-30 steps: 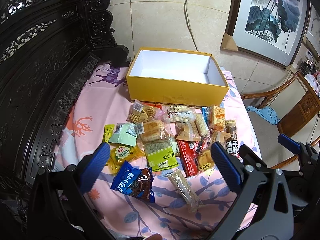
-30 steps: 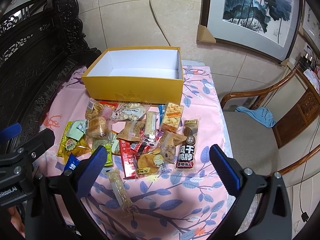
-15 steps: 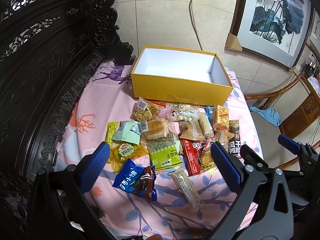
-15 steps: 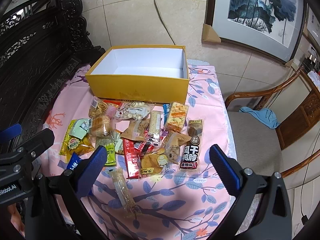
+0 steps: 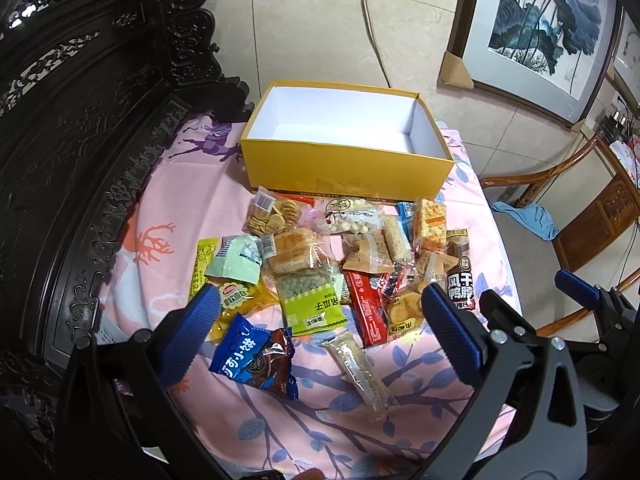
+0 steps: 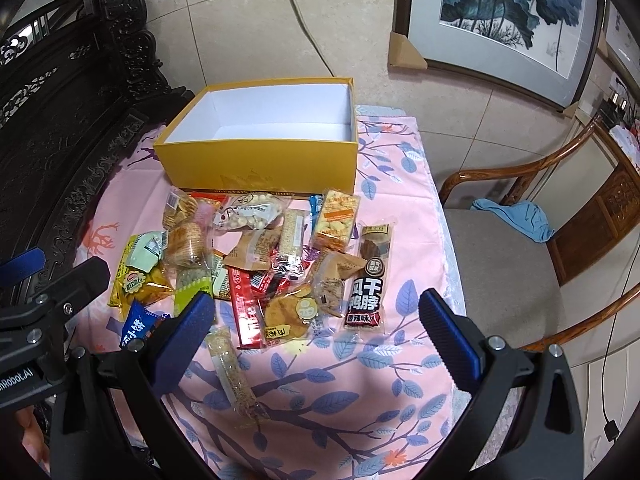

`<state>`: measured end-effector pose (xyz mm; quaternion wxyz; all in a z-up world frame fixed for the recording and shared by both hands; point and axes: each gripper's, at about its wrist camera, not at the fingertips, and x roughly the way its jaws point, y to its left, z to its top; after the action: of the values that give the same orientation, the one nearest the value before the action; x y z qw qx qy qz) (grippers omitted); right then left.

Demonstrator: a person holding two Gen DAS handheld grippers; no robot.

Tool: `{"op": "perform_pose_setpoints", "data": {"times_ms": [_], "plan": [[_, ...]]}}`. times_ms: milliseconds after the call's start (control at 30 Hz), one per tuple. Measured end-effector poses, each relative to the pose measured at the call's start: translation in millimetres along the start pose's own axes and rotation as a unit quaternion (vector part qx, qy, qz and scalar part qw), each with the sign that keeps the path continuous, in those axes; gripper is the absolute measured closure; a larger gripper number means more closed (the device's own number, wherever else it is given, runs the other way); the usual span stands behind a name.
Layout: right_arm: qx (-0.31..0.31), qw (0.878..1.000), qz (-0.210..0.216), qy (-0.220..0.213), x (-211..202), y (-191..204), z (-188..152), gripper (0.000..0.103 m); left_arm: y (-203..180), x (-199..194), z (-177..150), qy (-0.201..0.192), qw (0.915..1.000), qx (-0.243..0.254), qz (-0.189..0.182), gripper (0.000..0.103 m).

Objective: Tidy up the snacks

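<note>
Yellow cardboard forms the box (image 5: pixel 344 168), which stands open well beyond both grippers, past a heap of snack packets (image 6: pixel 276 264) on the pink cloth (image 6: pixel 320 392). The left gripper (image 5: pixel 320 336) hangs with fingers spread wide and nothing between them; a blue biscuit packet (image 5: pixel 252 356) lies just below it. The right gripper (image 6: pixel 316 332) is likewise wide apart above a long cereal bar (image 6: pixel 232 372).

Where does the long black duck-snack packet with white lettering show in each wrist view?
Left wrist view: the black duck-snack packet lies right of centre, at the pile's right edge, just above the right fingertip.
Right wrist view: the packet lies near centre, at the pile's right edge.
Shared landmark: the empty yellow cardboard box behind the pile.
</note>
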<state>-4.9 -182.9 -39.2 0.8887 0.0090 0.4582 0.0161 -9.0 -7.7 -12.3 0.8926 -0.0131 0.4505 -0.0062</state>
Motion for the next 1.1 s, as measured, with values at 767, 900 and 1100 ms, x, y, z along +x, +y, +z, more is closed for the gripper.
{"op": "perform_pose_setpoints", "data": {"times_ms": [767,900,1100], "plan": [[-0.011,1.000,0.008,0.010,9.3,8.7,4.2,0.001,8.5,7.3,2.1,0.008,0.9999,-0.009,0.004,0.002],[0.012,1.000,0.005,0.028,19.6,-1.5,2.2,0.001,17.0,16.0,4.0,0.009,0.9998,-0.018,0.010,0.002],[0.033,0.999,-0.013,0.027,50.2,-26.6,9.0,0.001,35.8,63.6,7.7,0.013,0.9982,-0.014,0.057,0.002]]}}
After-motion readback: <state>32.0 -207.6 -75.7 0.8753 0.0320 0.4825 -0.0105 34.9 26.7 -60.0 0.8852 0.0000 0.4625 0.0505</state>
